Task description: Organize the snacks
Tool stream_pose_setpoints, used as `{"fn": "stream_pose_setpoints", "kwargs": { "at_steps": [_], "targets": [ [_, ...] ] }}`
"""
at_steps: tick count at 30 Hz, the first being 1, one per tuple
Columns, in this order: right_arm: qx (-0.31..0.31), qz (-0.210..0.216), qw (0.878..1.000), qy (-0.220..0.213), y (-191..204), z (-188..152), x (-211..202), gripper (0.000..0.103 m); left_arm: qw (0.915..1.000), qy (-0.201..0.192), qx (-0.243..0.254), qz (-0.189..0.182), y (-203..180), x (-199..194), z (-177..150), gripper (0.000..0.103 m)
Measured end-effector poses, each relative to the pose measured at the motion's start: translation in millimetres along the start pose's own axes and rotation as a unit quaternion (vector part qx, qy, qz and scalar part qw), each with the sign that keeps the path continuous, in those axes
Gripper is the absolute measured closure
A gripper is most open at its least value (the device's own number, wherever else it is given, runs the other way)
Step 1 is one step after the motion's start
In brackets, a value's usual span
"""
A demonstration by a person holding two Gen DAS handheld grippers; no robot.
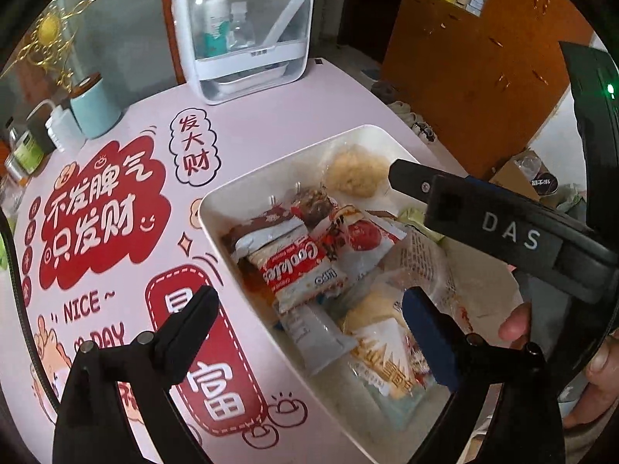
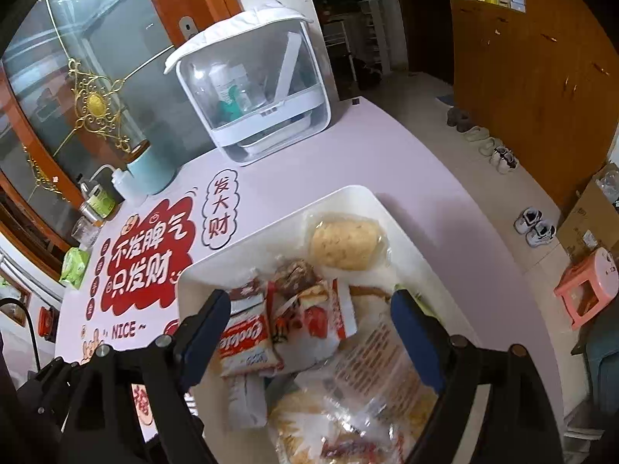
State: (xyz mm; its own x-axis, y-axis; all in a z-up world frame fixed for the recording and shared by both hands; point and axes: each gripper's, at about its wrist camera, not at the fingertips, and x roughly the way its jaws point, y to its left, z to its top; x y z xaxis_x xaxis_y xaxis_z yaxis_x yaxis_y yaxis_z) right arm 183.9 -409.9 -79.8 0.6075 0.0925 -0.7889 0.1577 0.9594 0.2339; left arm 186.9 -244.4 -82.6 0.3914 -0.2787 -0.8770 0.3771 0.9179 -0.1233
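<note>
A white bin on the pink printed table holds several wrapped snacks: a red Cookies pack, a round yellow bun, a bread pack near the front. My left gripper is open, one finger over the table, the other over the bin. My right gripper is open above the bin; the Cookies pack and a clear-wrapped snack lie between its fingers. The bun lies beyond. The right gripper also shows in the left wrist view.
A white clear-fronted cabinet stands at the table's far edge. A teal canister, a squeeze bottle and jars stand far left. A green pack lies on the table's left. Shoes, a pink stool and boxes are on the floor right.
</note>
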Motion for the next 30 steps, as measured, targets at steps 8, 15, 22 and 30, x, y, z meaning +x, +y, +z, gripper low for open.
{"fn": "stream_pose_setpoints", "kwargs": {
  "at_steps": [8, 15, 22, 30],
  "targets": [
    [-0.007, 0.006, 1.0, -0.004, 12, -24, -24, 0.017, 0.9997, -0.014, -0.015, 0.009, 4, -33, -25, 0.008],
    [-0.017, -0.01, 1.0, -0.024, 31, -59, -71, 0.017, 0.9989, -0.024, -0.027, 0.028, 15, -65, -54, 0.008],
    [-0.052, -0.019, 0.997, -0.051, 72, -100, -125, 0.017, 0.9937, -0.061, -0.052, 0.078, 42, -119, -93, 0.008],
    [-0.052, -0.013, 0.997, -0.048, 99, -137, -155, 0.017, 0.9874, -0.081, -0.078, 0.111, 68, -168, -132, 0.008]
  ]
}}
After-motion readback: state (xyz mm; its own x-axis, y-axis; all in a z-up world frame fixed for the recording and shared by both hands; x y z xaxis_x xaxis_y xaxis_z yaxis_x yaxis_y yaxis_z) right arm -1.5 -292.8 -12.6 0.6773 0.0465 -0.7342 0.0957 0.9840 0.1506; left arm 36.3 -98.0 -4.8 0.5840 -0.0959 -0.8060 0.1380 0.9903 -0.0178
